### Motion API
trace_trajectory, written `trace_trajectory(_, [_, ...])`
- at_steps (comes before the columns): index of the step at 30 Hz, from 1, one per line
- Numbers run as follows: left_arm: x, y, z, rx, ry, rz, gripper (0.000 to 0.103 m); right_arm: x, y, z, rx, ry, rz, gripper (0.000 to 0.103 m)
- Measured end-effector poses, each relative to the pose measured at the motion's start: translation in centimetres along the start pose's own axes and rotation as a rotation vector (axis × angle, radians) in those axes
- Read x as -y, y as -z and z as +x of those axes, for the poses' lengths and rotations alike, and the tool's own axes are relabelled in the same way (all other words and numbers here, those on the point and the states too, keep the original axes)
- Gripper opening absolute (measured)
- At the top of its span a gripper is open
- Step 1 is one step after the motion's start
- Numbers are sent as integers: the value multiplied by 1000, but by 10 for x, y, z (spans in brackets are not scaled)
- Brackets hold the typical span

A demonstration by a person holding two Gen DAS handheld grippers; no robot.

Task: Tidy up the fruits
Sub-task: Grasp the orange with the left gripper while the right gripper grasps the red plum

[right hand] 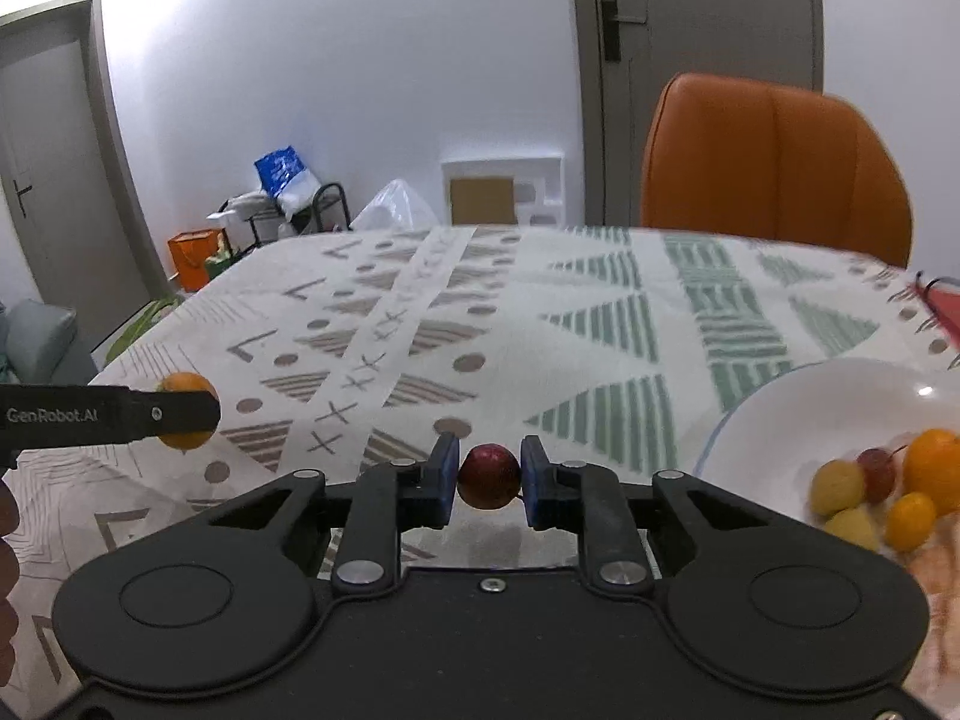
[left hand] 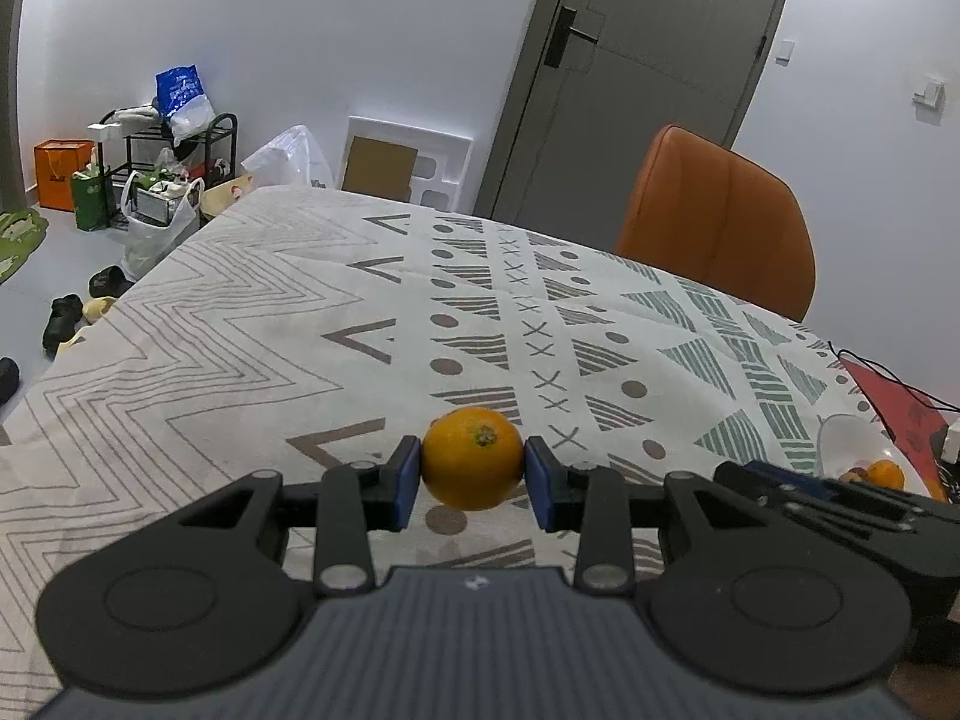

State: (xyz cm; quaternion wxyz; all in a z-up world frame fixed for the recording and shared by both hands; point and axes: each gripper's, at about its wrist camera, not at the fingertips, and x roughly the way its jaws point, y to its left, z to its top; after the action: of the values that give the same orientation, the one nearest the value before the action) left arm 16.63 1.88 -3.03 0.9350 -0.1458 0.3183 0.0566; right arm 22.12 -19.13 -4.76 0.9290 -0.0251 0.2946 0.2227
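Left wrist view shows your left gripper [left hand: 473, 468] clamped on an orange [left hand: 472, 457], held above the patterned cloth of the counter [left hand: 240, 312]. Your right gripper [right hand: 489, 477] is clamped on a small dark red fruit [right hand: 489, 476], just left of the white bowl [right hand: 780, 414]. That bowl holds yellow, orange and red fruits [right hand: 888, 489].

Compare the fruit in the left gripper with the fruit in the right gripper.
The orange in the left gripper is orange-yellow; the red fruit in the right gripper is dark red. The orange looks larger and holds its gripper's pads wider apart than the red fruit does. The orange shows a stem scar; the red fruit shows none. Both are round and clamped between blue pads above the patterned tablecloth.
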Motion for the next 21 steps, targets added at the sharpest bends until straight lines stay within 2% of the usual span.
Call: trace_trajectory(21, [47, 14, -14, 13, 68, 68, 36, 36, 13, -69, 107, 9, 92, 20])
